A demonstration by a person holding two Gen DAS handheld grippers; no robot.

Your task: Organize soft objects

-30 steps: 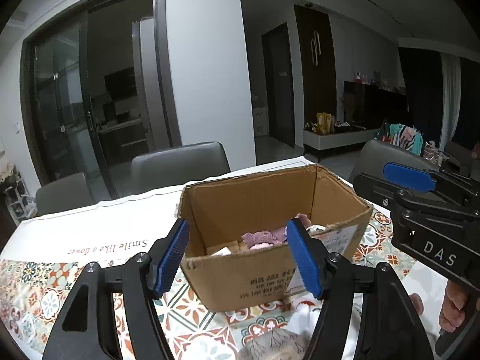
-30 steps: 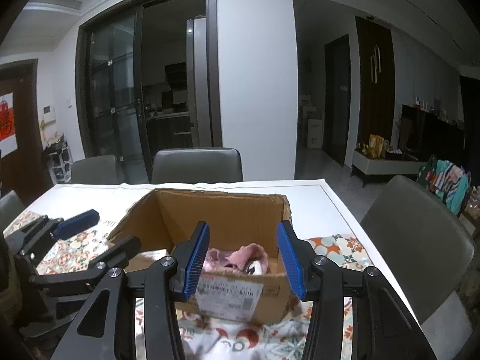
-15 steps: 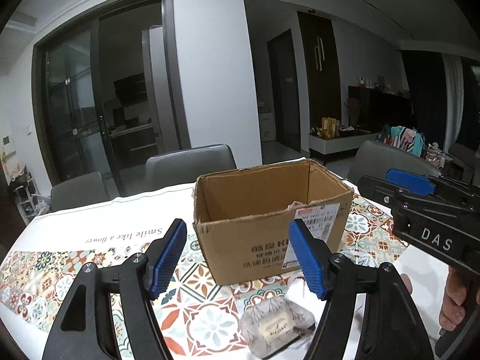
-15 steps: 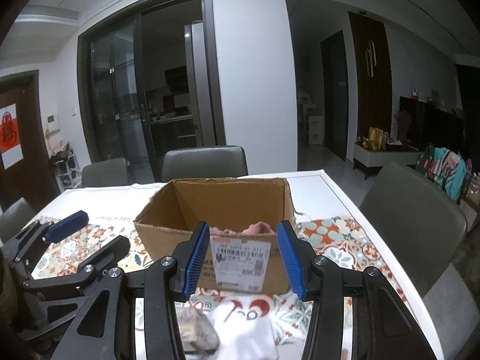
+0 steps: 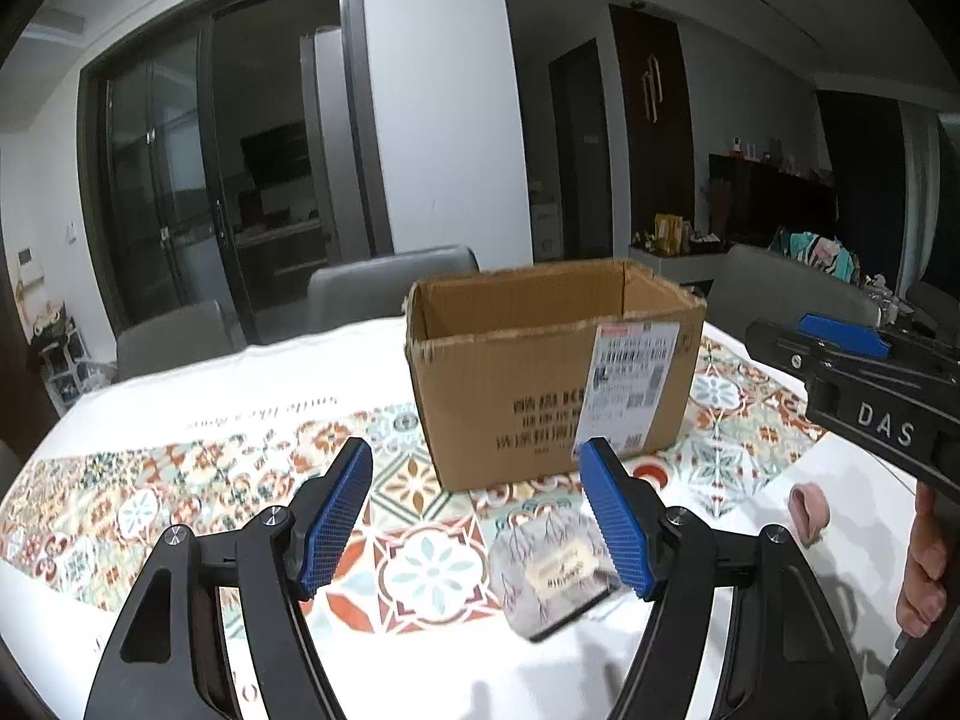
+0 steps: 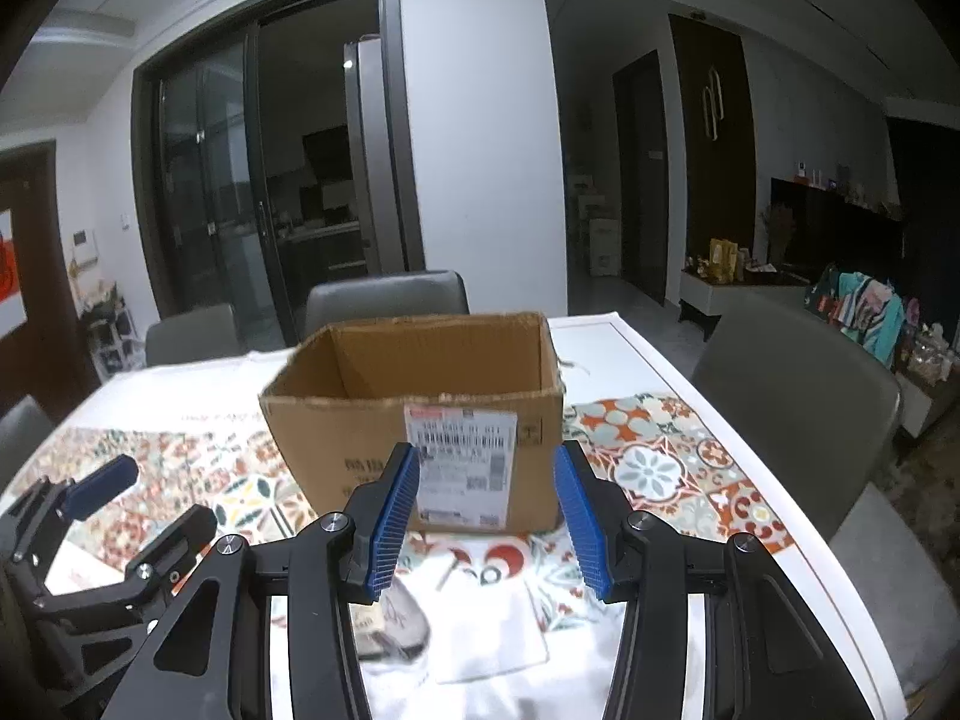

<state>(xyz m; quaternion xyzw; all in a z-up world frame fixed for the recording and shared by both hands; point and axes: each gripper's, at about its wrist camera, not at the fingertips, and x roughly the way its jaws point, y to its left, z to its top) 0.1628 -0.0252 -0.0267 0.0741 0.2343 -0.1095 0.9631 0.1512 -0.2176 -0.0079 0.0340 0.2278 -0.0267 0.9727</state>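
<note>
Jaws of the left gripper [image 5: 477,519] and right gripper [image 6: 485,521] are held spread, with nothing between them. A grey patterned soft packet [image 5: 552,570] is seen just beyond the left jaws on the tabletop [image 5: 180,372]; a white cloth [image 6: 486,618] lies beside it. An open brown cardboard box [image 6: 420,414] stands farther back. A small pink item [image 5: 809,510] lies right.
</note>
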